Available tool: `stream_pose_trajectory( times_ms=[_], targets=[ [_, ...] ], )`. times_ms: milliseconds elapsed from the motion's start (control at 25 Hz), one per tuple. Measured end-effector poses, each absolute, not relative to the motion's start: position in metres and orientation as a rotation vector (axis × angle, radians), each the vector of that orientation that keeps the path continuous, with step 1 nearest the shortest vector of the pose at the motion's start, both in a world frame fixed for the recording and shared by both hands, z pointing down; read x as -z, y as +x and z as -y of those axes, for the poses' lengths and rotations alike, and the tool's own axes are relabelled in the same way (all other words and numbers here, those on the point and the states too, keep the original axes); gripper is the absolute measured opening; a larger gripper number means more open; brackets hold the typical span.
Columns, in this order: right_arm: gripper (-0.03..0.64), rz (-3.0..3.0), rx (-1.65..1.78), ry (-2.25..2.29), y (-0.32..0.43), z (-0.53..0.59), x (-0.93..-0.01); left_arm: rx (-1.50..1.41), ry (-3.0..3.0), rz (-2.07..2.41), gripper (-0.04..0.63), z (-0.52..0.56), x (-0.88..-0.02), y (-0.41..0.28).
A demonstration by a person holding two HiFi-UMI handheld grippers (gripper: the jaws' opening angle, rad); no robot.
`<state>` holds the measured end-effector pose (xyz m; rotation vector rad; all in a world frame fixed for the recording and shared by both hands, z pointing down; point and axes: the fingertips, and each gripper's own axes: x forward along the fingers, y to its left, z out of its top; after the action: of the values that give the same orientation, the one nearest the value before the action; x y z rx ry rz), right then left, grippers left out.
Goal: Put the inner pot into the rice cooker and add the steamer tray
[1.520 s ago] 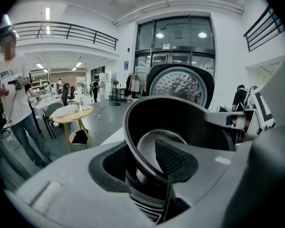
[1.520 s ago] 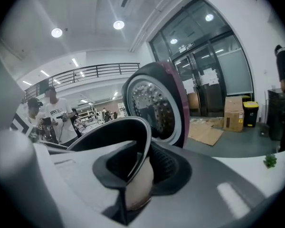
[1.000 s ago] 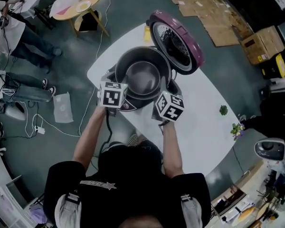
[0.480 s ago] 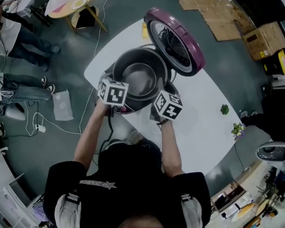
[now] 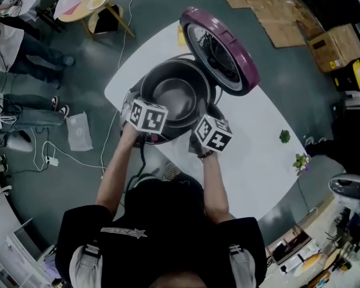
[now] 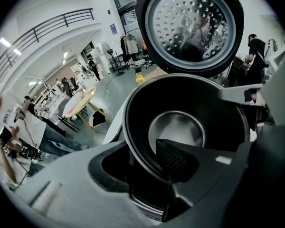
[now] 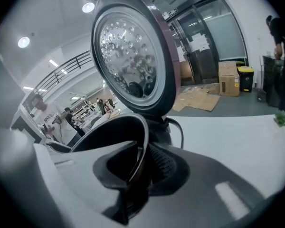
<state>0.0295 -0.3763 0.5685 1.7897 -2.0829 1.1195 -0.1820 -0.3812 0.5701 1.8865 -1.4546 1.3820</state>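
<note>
Head view: inner pot [image 5: 179, 95] sits lower in rice cooker [image 5: 222, 53] than before.

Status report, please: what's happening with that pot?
Grippers: left gripper and right gripper clamp inner pot by its rim. Pot low in rice cooker, lid up. Nothing in the way; steamer tray unseen.

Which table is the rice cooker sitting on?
The big white table right in front of the person: the rice cooker stands on it, lid up. The small round table is far off across the floor.
</note>
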Motion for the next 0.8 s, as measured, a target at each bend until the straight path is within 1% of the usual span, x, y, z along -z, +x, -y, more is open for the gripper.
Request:
stream_pose_trajectory(
  times_ms=[200, 240, 280, 400, 560, 800],
  targets=[
    [0.074, 2.089, -1.128, 1.795, 0.033, 0.376, -0.571, -1.411, 1.888, 1.483, 0.19, 0.383, -0.571, -0.181],
    [0.111, 2.096, -1.12, 1.793, 0.034, 0.377, -0.571, -1.411, 1.895, 1.501, 0.196, 0.384, -0.57, -0.182],
    [0.139, 2.104, -1.107, 1.788, 0.035, 0.377, -0.57, -1.411, 1.898, 1.521, 0.177, 0.384, -0.569, -0.184],
    [0.158, 2.125, -1.043, 1.778, 0.034, 0.378, -0.563, -1.35, 1.896, 1.56, 0.175, 0.384, -0.566, -0.192],
    [0.158, 2.136, -0.974, 1.775, 0.033, 0.378, -0.554, -1.233, 1.905, 1.546, 0.176, 0.383, -0.561, -0.191],
    [0.158, 2.153, -0.899, 1.751, 0.029, 0.368, -0.542, -1.158, 1.956, 1.562, 0.179, 0.377, -0.546, -0.185]
  ],
)
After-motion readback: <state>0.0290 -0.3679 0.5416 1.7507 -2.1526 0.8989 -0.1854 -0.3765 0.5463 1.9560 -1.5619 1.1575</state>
